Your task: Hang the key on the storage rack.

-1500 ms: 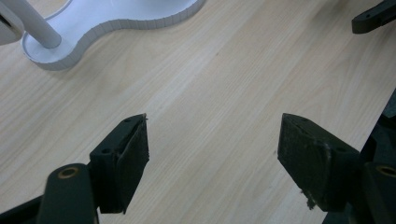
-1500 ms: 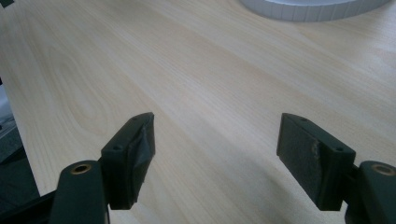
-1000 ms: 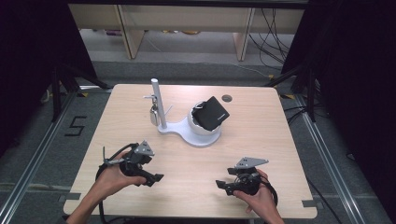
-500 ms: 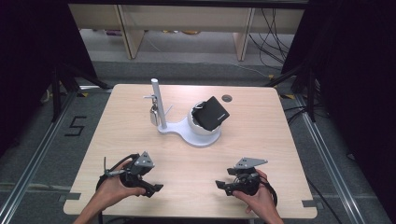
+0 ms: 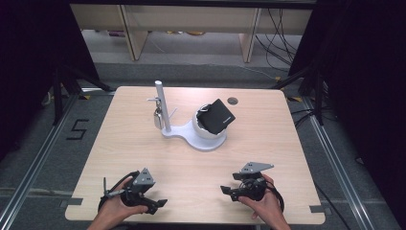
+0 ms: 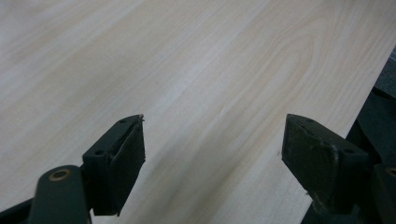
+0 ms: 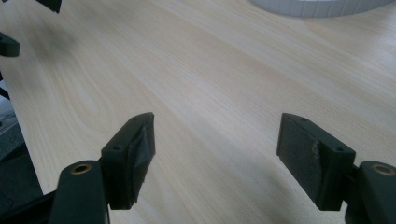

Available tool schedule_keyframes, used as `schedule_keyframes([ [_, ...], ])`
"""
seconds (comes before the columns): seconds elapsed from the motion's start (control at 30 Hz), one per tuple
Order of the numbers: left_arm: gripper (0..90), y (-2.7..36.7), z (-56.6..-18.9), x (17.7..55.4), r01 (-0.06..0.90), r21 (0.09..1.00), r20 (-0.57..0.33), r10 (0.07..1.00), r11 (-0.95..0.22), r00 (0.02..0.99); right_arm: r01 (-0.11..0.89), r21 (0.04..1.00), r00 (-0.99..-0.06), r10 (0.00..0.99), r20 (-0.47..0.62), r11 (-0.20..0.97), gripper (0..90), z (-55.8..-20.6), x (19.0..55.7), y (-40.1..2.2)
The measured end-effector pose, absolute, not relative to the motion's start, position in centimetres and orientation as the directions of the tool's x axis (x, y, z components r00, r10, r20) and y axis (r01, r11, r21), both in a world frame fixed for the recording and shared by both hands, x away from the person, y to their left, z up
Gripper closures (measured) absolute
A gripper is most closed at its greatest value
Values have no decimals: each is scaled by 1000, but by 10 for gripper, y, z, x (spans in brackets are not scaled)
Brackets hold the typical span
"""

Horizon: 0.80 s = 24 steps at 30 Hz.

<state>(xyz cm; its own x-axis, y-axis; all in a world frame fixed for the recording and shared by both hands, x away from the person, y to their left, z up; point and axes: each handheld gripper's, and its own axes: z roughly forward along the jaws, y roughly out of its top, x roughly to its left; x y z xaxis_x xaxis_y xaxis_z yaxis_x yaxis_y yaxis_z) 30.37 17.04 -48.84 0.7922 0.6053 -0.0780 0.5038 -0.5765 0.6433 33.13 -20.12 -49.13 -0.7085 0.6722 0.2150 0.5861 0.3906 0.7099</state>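
Though smooth, pale grained wooden table (image 5: 191,163)

"5" on floor (image 5: 78,129)

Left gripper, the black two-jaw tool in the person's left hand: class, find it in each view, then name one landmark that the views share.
High view: the left gripper is at bottom left, near the table's front edge, jaws open.
Left gripper view: its own two black jaws rise from the bottom, wide apart.
Right gripper view: two small black jaw tips in the top-left corner, farther off.
Shared landmark: the light wooden table top.
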Motion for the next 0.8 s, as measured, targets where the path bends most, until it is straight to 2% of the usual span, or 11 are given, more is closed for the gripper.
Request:
schedule_keyframes([
  [0.17, 210, 171, -493, 295, 499, 663, -44, 636, -559, 771, 581, 710, -713, 669, 210, 396, 290, -490, 331, -201],
  [0.23, 202, 172, -493, 294, 489, 661, -46, 620, -569, 783, 582, 710, -713, 669, 210, 397, 290, -490, 331, -201],
  [0.3, 198, 173, -496, 288, 499, 676, -70, 627, -543, 776, 577, 713, -714, 670, 204, 397, 289, -491, 331, -200],
  [0.57, 184, 177, -503, 284, 501, 687, -63, 643, -527, 764, 569, 718, -717, 669, 194, 401, 255, -490, 331, -199],
  [0.63, 168, 178, -504, 284, 516, 685, -78, 653, -514, 753, 566, 720, -714, 675, 187, 400, 233, -491, 331, -199],
  [0.7, 168, 178, -505, 284, 518, 681, -94, 639, -518, 763, 597, 712, -697, 679, 231, 370, 223, -492, 330, -198],
  [0.8, 161, 178, -506, 283, 534, 687, -120, 648, -493, 752, 573, 725, -711, 672, 206, 384, 221, -492, 332, -200],
])
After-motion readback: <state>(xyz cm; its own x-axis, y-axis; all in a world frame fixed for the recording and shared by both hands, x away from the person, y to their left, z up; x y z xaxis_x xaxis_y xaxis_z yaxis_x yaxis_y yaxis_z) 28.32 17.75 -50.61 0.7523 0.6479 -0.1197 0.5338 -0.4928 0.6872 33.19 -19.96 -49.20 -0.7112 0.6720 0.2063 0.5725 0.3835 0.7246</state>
